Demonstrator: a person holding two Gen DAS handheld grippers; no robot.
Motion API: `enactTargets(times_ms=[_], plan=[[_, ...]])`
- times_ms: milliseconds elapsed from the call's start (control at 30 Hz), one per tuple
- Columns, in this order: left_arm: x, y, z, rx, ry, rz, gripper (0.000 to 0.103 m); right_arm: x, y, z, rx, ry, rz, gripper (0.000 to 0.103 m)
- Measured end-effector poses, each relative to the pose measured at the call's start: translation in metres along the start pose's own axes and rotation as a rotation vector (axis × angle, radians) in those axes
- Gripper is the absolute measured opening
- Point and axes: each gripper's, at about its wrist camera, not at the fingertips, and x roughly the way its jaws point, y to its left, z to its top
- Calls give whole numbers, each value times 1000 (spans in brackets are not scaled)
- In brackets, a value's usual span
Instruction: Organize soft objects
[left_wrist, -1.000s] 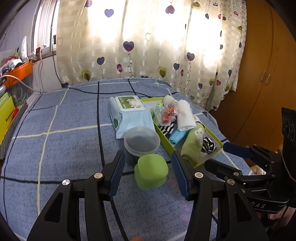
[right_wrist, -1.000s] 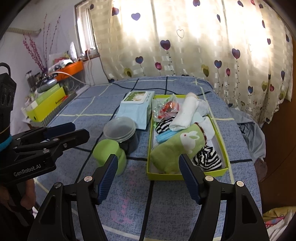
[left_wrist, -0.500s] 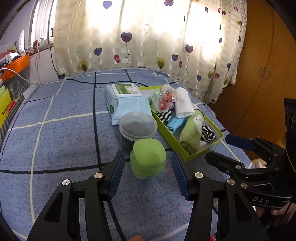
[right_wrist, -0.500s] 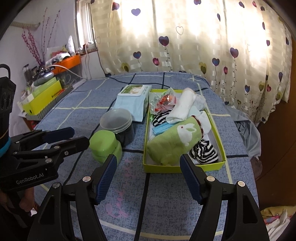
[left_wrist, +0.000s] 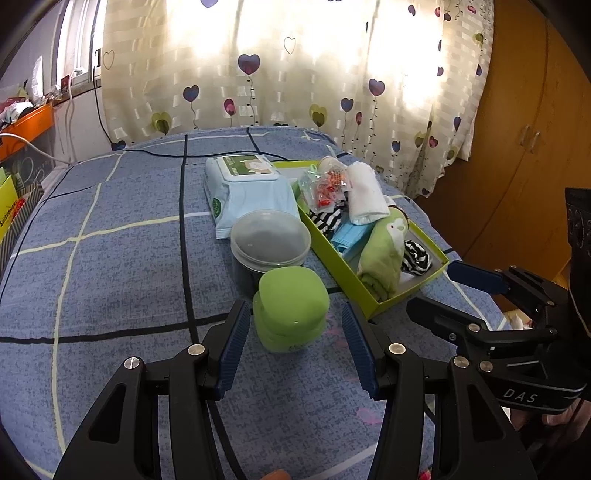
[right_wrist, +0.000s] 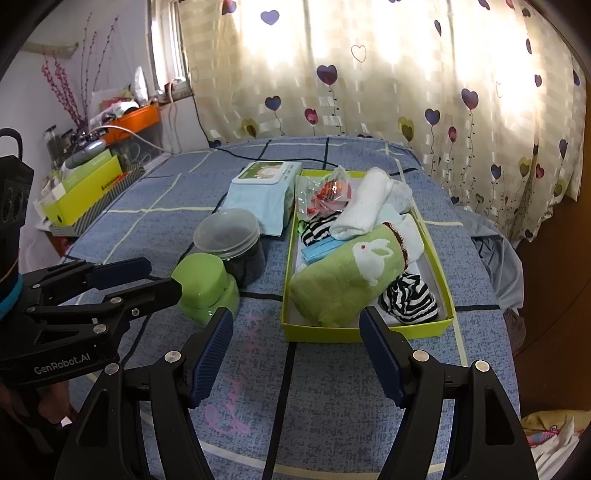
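Green rabbit towel (right_wrist: 347, 280) hiding tray (right_wrist: 436, 254) floor, striped socks (right_wrist: 410, 297) half-buried

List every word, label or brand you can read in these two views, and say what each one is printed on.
"GenRobot.AI": on the body of the left gripper, seen in the right wrist view.
"DAS": on the body of the right gripper, seen in the left wrist view.
Wet wipes pack: green printed label, text too small to read.
Yellow-green box beside the bed: dark lettering on its side, too blurred to read.
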Motion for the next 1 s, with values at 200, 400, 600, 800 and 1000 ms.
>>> enactTargets(times_ms=[200, 400, 600, 800, 1000], plan=[[0, 0, 1, 3, 0, 0, 53, 1, -1, 0, 1, 1, -1, 71], [1, 1, 0, -1, 4, 5, 53, 2, -1, 0, -1, 2, 1, 71], [2, 3, -1, -5, 10, 7, 53, 2, -1, 0, 0, 3, 1, 71], [3, 3, -1, -3, 10, 8, 53, 3, -2, 0, 1, 3, 2, 71], [4, 3, -2, -5, 16, 11, 53, 3, -3, 0, 1, 4, 2, 71]])
